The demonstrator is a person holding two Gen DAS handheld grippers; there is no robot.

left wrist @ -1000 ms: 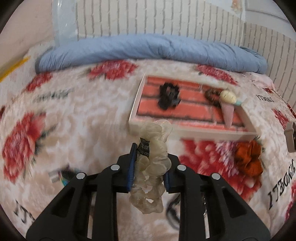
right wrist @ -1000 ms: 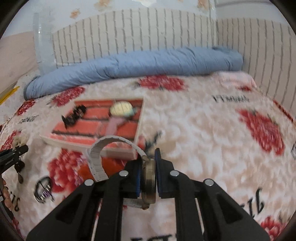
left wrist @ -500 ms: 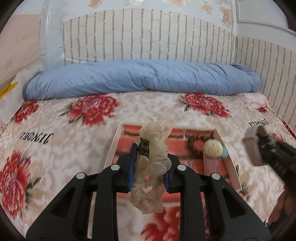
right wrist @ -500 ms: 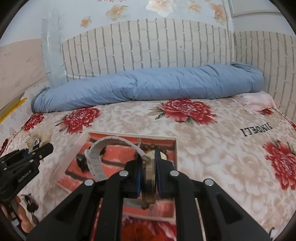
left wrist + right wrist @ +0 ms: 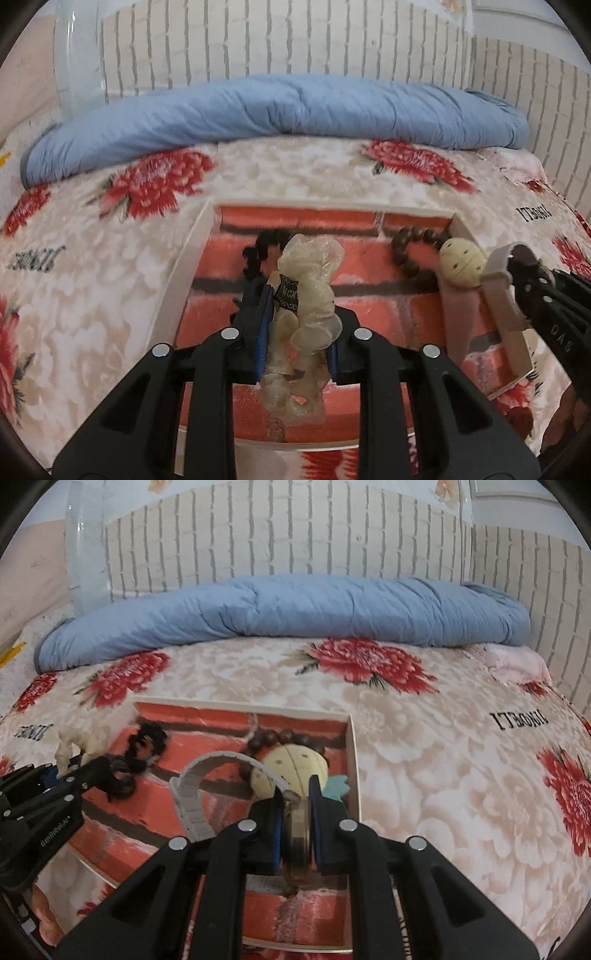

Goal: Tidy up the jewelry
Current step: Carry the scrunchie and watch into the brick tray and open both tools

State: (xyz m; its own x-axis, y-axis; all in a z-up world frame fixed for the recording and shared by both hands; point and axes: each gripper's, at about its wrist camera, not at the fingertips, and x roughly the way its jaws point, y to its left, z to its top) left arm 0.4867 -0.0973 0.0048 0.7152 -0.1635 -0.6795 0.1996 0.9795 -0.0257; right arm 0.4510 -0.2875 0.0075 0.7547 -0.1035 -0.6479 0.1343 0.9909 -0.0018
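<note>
My left gripper (image 5: 297, 317) is shut on a cream translucent scrunchie (image 5: 308, 295) and holds it above the brick-patterned tray (image 5: 184, 273). My right gripper (image 5: 297, 812) is shut on a wristwatch (image 5: 295, 834) with a white strap (image 5: 192, 805), over the tray's right part (image 5: 352, 760). In the tray lie a black hair claw (image 5: 142, 744), a brown bead bracelet (image 5: 410, 251) and a cream ball-headed ice-cream-shaped hair item (image 5: 461, 262). The right gripper with the strap shows at the right of the left wrist view (image 5: 517, 273). The left gripper shows at the left of the right wrist view (image 5: 74, 771).
The tray sits on a floral blanket (image 5: 424, 738) on a bed. A rolled blue quilt (image 5: 295, 605) lies along the brick-patterned wall (image 5: 280, 535) at the back.
Both grippers have moved forward and lower over the tray, so the tray now fills more of each view. Each still holds its item.
</note>
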